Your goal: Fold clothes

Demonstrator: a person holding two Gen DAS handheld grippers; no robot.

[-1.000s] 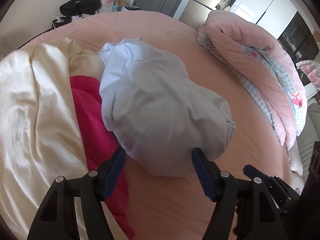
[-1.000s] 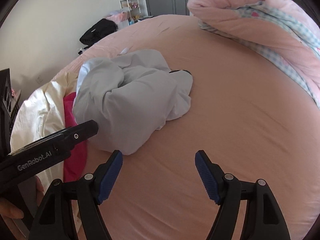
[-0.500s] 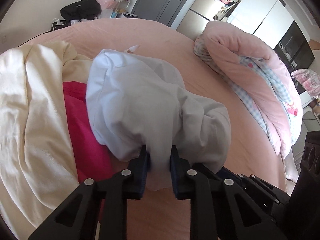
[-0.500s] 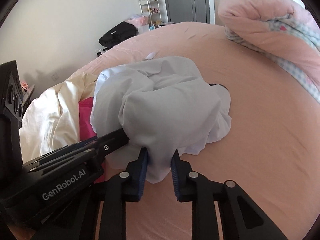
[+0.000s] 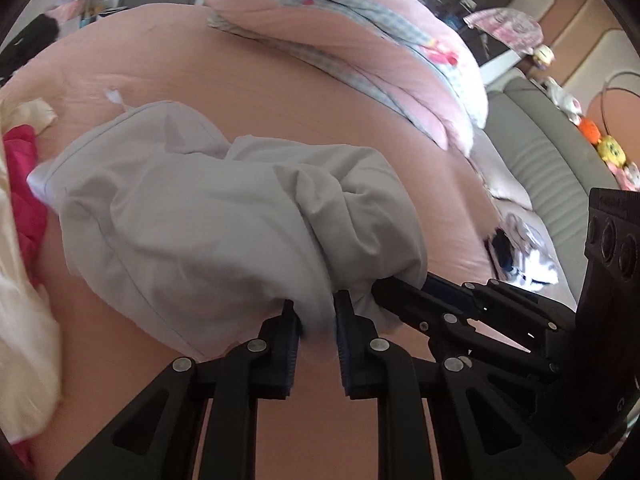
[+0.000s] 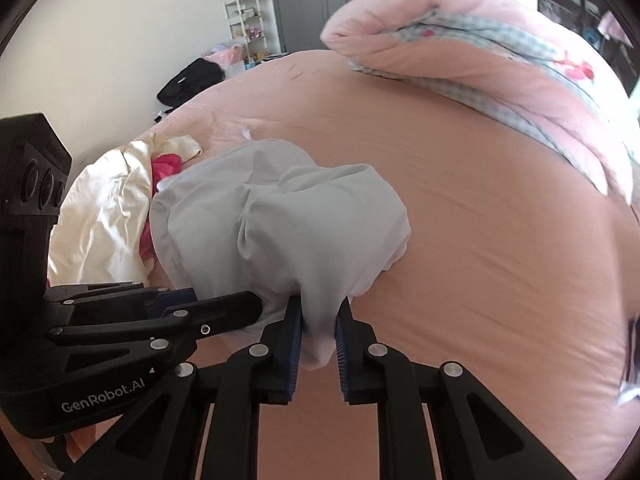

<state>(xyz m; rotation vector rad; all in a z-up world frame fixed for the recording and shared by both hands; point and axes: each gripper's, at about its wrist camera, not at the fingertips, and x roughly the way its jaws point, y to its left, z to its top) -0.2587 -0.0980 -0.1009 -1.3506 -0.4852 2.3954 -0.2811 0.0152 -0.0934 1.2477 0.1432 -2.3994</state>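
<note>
Both of your grippers have just closed on the pale grey garment (image 5: 224,220): a second earlier each pair of jaws stood wide apart short of the bundle, and now the left gripper (image 5: 316,320) and the right gripper (image 6: 318,320) are each clamped on a pinch of its near edge, side by side and almost touching each other. The garment, which lay bunched against the red garment (image 5: 22,184) and the cream garment (image 6: 104,216) at the left, has since been drawn clear of them toward the open middle of the pink bed sheet (image 6: 480,248); only its far corner remains near the red cloth. It hangs crumpled from the two pinches, its far part apparently resting on the sheet. The rolled pink quilt (image 6: 480,64) lies well apart at the far side. Folding proper has not begun; the cloth next needs spreading flat, which probably calls for moving your two grips apart along the edge.
</note>
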